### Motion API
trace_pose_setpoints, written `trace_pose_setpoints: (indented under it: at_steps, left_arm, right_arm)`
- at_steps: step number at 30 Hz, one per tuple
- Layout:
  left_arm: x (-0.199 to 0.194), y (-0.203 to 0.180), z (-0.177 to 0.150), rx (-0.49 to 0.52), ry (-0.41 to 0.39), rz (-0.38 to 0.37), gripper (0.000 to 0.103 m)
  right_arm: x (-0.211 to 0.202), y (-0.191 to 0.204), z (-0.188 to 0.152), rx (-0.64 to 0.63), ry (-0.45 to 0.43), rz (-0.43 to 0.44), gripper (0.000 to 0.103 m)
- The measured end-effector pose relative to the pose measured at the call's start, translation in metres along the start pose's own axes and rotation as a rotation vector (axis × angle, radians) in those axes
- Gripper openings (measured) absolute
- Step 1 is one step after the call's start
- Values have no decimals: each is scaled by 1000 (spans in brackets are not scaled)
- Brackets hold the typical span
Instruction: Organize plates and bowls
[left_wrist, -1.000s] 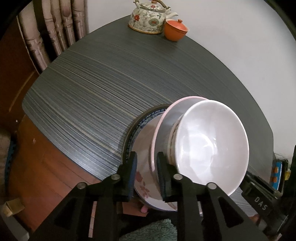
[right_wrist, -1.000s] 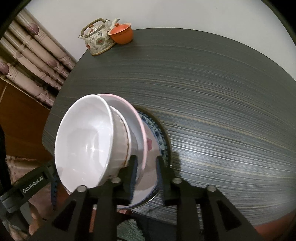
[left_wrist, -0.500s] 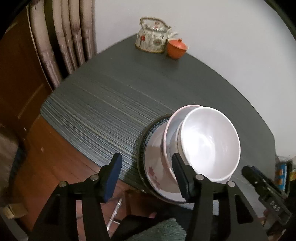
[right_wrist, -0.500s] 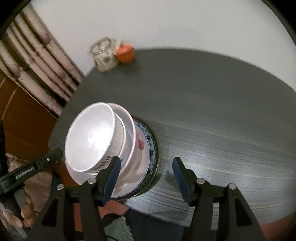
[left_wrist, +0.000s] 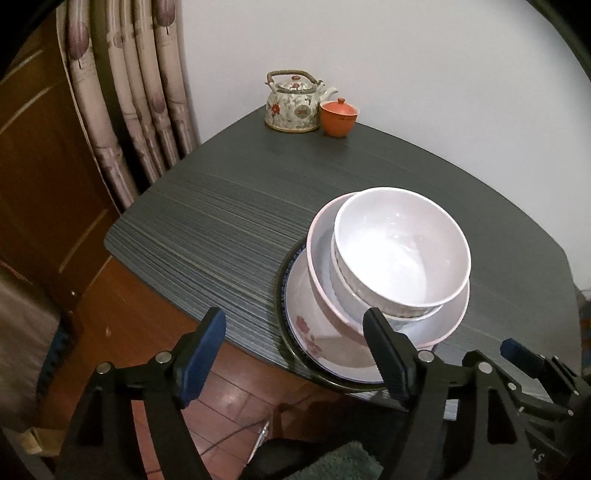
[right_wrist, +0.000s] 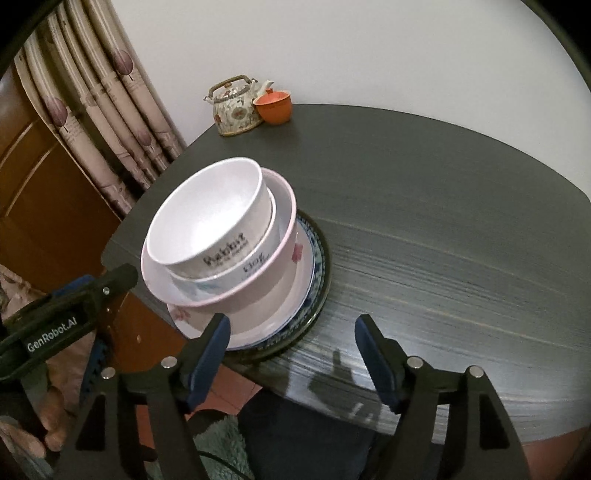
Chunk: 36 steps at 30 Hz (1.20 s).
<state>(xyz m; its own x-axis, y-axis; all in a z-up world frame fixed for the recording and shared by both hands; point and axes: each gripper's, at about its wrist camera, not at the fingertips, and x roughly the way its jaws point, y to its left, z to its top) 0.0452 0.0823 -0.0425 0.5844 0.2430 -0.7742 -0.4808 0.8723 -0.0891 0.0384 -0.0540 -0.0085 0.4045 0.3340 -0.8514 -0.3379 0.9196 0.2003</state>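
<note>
Jaws gape; left gripper (right_wrist: 110, 291) reads "GenRobot.AI".

A home dining corner: a dark wood-grain table (left_wrist: 229, 206) stands against a plain white wall (left_wrist: 406, 66), with a floral teapot (left_wrist: 293, 103) and orange lidded cup (left_wrist: 339, 117) at twelve o'clock, patterned curtains (left_wrist: 129, 92) and a wooden door (left_wrist: 40, 177) at ten o'clock, and reddish floorboards (left_wrist: 229, 413) below.
</note>
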Motion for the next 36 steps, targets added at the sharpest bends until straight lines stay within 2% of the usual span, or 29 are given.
trace_pose_setpoints:
  at_steps: [6, 14, 18, 36]
  left_arm:
    - [-2, -7, -9, 32, -49, 40, 80]
    - [2, -9, -12, 53, -61, 45, 82]
    - [2, -11, -14, 66, -67, 53, 89]
    - [4, -13, -18, 87, -67, 48, 92]
  right_arm:
    - [6, 0, -6, -3, -12, -9, 77]
    - [15, -2, -17, 3, 16, -18, 81]
    - [17, -2, -19, 3, 18, -22, 83]
    - [16, 2, -26, 6, 19, -28, 83]
